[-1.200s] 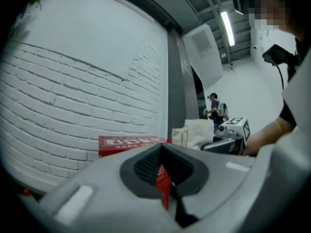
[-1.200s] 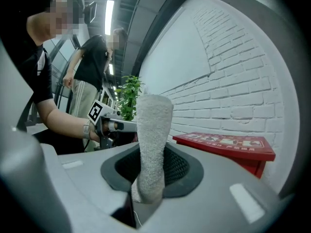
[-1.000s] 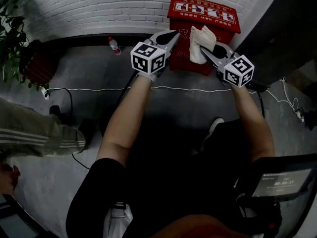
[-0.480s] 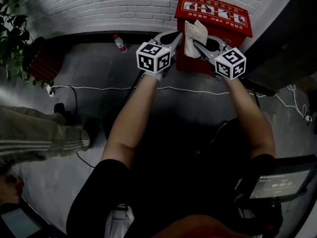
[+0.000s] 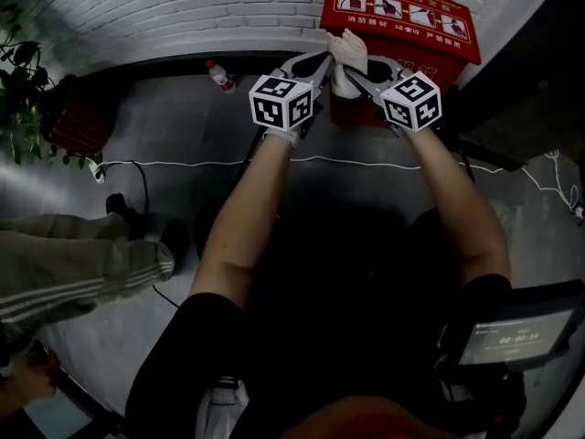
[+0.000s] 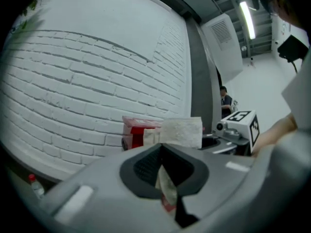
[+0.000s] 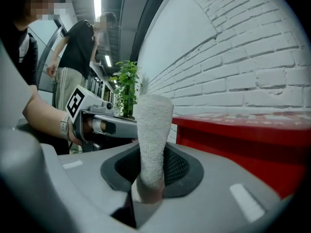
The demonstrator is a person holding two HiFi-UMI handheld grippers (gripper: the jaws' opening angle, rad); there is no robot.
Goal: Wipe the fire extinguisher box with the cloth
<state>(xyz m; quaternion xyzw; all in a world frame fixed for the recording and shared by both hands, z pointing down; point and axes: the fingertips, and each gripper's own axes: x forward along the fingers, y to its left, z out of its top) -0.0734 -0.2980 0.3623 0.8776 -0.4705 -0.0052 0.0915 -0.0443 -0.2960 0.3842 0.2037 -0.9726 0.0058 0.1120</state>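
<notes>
White cloth (image 5: 346, 53) upright in right gripper (image 7: 147, 191), jaws shut on it; left gripper (image 6: 166, 186) jaws also nipping cloth edge. Both at front of red box (image 5: 402, 12), nr brick wall (image 5: 183, 12).

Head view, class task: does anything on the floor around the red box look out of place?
A loose white cable trails across the floor, a possible trip risk, and a small bottle stands alone by the wall, left of the fire extinguisher box.
</notes>
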